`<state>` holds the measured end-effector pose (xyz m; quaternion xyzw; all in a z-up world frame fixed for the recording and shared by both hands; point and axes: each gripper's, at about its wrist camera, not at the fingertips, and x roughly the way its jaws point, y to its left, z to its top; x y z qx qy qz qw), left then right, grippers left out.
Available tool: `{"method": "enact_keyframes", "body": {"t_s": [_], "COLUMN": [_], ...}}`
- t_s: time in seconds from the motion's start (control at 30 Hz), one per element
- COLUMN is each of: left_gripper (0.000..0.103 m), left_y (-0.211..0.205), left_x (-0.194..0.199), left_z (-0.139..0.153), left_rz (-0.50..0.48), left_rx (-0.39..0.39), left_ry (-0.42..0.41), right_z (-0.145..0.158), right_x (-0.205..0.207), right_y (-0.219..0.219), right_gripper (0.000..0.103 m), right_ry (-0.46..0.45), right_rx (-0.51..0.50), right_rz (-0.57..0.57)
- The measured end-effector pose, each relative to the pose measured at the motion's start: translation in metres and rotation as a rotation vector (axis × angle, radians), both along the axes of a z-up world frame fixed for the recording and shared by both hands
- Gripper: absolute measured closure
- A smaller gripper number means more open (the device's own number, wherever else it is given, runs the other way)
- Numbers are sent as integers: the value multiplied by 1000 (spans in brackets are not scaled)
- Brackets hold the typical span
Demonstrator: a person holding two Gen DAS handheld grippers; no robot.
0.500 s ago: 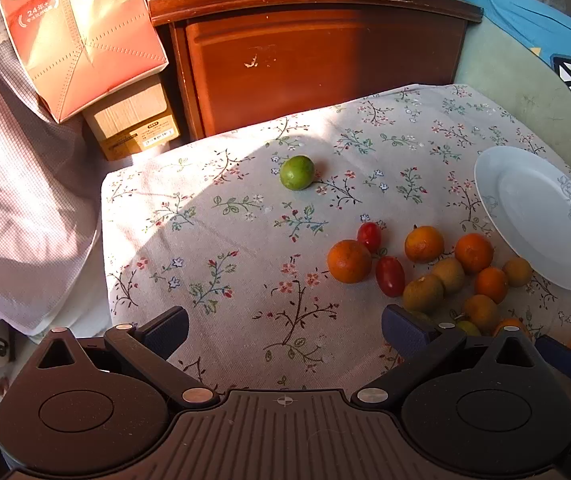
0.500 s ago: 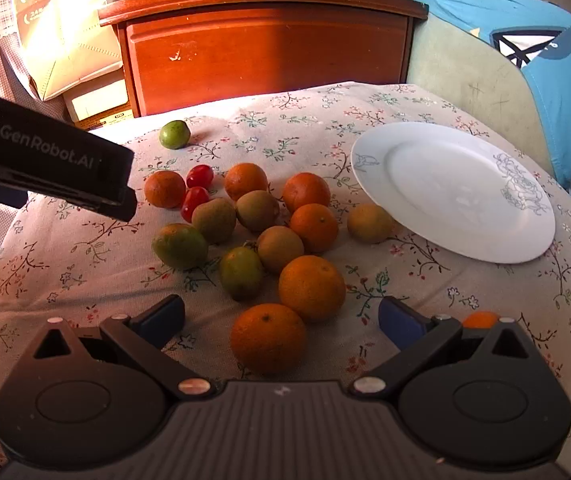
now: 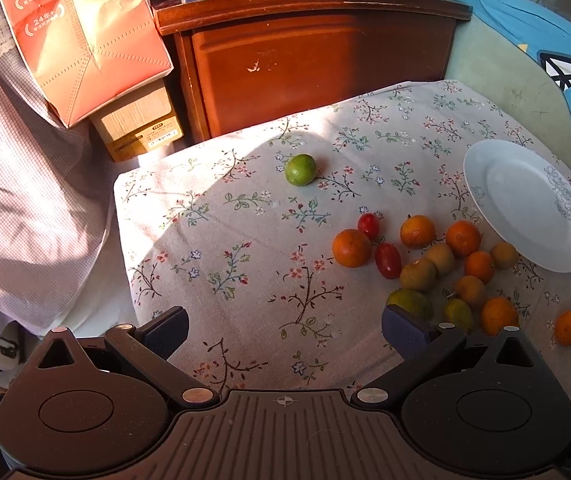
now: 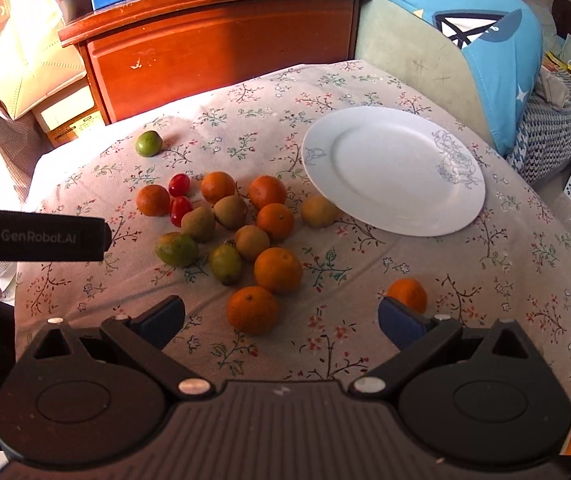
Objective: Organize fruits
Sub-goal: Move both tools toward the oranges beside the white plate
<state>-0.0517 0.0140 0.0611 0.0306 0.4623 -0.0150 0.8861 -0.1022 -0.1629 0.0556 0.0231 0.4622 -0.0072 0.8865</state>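
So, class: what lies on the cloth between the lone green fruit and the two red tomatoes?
Nothing: between the green fruit and the tomatoes only bare floral cloth shows, clearest in the right wrist view.

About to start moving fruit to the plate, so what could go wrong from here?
1. The fruit pile is packed tight; a wide-open right claw may knock neighbours rolling.
2. The lime and one orange lie near the table's edges and could roll off.
3. The left claw sits close beside the pile, so the claws may collide.

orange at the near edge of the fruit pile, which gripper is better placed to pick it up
Right, probably. The round orange fruit lies just ahead of the open right gripper, between its fingers. The open left gripper faces bare floral tablecloth, off to the pile's side.
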Motion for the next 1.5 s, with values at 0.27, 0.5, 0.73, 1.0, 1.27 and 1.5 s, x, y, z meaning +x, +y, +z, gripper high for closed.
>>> {"method": "enact_keyframes", "body": {"t_s": [0.27,0.5,0.73,1.0,1.27,1.5], "left_gripper": [0,0,0,0,0,0], "left_y": [-14,-24,-27,-28,-30,-31], "left_x": [-4,-7,-6,-7,-9,-9], "left_z": [2,0,-7,-8,-8,-9], "left_rz": [-47,-61,-64,-65,-70,-69], "left_rx": [16,21,20,28,36,31], "left_ry": [26,13,28,21,13,9], "right_z": [25,6,-2,-1,-1,-2], "right_x": [2,11,13,14,13,13], "right_y": [-19,-28,-21,-18,-18,-18], "right_gripper": [1,1,1,1,1,1], "right_ry": [-11,64,75,84,89,92], "right_rx": [-159,-63,-83,-113,-133,-133], "right_rz": [-87,-184,-188,-184,-182,-182]}}
